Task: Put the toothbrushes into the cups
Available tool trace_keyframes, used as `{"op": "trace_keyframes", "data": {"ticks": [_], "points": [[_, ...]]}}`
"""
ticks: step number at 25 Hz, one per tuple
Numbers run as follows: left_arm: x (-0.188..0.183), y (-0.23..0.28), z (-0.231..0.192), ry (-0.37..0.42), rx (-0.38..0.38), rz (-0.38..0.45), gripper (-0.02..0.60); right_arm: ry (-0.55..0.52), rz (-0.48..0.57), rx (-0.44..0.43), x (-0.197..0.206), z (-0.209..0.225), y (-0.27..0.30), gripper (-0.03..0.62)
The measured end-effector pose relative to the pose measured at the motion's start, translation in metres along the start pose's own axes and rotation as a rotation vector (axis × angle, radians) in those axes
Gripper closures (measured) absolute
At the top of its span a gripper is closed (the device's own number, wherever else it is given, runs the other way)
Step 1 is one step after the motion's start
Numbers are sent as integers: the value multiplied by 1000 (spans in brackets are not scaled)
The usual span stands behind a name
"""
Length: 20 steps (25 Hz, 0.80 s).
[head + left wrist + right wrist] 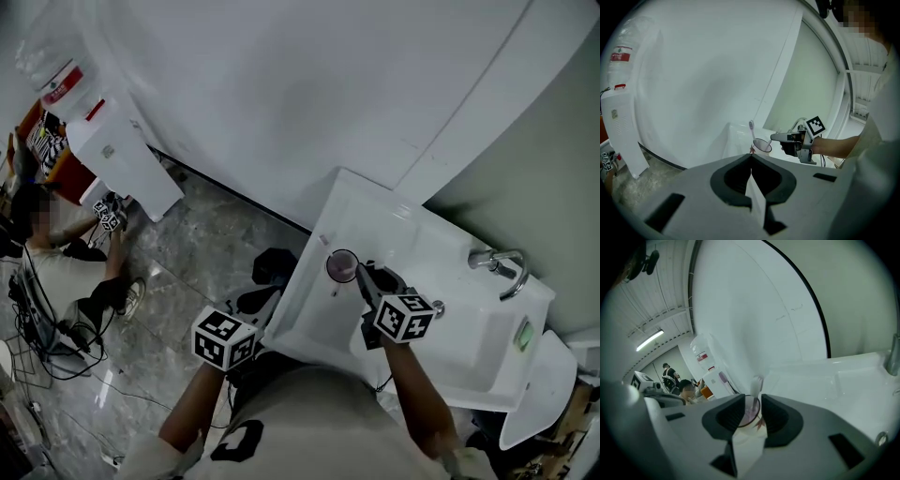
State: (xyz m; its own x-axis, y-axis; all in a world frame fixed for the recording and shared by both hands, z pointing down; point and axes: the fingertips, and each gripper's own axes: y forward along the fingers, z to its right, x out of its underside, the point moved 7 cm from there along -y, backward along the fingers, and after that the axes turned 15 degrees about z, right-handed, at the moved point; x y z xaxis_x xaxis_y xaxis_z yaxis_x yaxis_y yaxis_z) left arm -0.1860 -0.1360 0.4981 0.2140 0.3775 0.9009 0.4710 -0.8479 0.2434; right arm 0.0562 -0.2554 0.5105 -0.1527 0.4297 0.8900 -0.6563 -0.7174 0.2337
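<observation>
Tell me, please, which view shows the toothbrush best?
The left gripper view: the pale plastic toothbrush leans unobstructed in the clear cup. The right gripper view shows only its head; the head view barely shows it.

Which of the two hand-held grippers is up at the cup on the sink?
The right hand-held gripper: its jaws stand apart right at the cup on the sink. The left hand-held gripper is held off the sink's edge, jaws shut.
</observation>
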Motion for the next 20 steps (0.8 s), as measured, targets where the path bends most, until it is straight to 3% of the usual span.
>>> {"op": "trace_keyframes", "data": {"ticks": [9,20], "points": [[-2,1,0,5,15,6,561,30,14,15,-4,2,-9,338],[-7,-1,-6,13,48,12,561,149,83,84,-6,-10,-77,350]]}}
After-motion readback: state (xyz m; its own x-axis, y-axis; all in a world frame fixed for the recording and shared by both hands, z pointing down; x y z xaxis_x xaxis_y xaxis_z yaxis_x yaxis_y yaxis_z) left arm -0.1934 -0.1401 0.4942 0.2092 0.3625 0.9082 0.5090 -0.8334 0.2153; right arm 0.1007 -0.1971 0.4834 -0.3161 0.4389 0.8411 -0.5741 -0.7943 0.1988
